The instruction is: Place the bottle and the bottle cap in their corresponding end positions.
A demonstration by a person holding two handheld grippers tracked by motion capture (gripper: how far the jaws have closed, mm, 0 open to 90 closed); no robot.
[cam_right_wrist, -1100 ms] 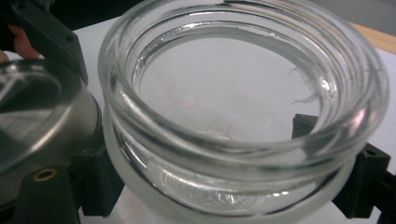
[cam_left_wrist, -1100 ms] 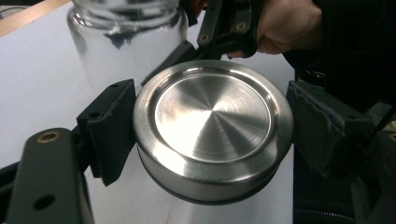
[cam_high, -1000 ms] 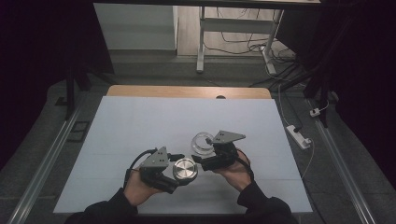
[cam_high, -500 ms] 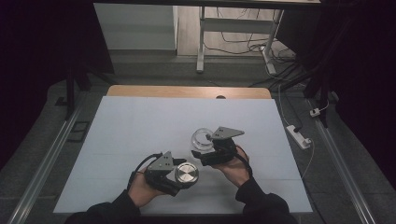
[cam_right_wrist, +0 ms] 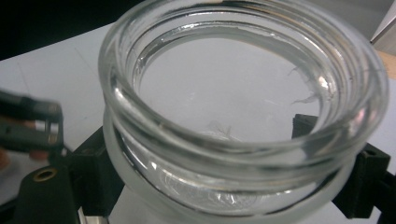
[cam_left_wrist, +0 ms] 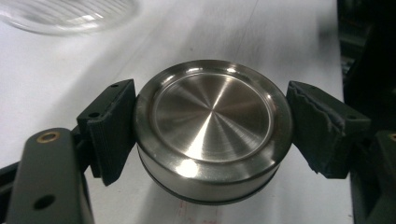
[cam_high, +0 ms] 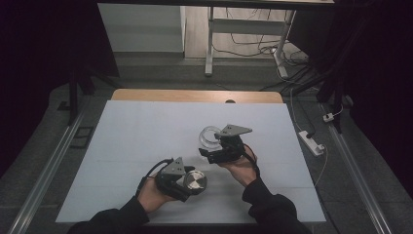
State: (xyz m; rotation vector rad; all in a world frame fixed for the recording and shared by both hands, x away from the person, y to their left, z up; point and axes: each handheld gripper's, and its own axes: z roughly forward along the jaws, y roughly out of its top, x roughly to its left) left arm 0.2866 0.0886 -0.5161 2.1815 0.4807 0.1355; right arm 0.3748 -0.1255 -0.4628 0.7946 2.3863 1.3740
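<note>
one white table [cam_high: 146, 126] carries the work, its wooden far edge showing in the high view; two hand-held grippers sit over its near half; the right gripper [cam_high: 207, 155] is clamped on one clear glass jar [cam_high: 210, 137], mouth open and threaded at the rim, held near the table's middle; in the right gripper view the jar [cam_right_wrist: 243, 116] sits between both black jaws; the left gripper [cam_high: 187, 187] grips one round steel lid [cam_high: 195, 180], just nearer the person and apart from the jar; its pads press the lid [cam_left_wrist: 212, 126] on both sides; no readable writing on either.
</note>
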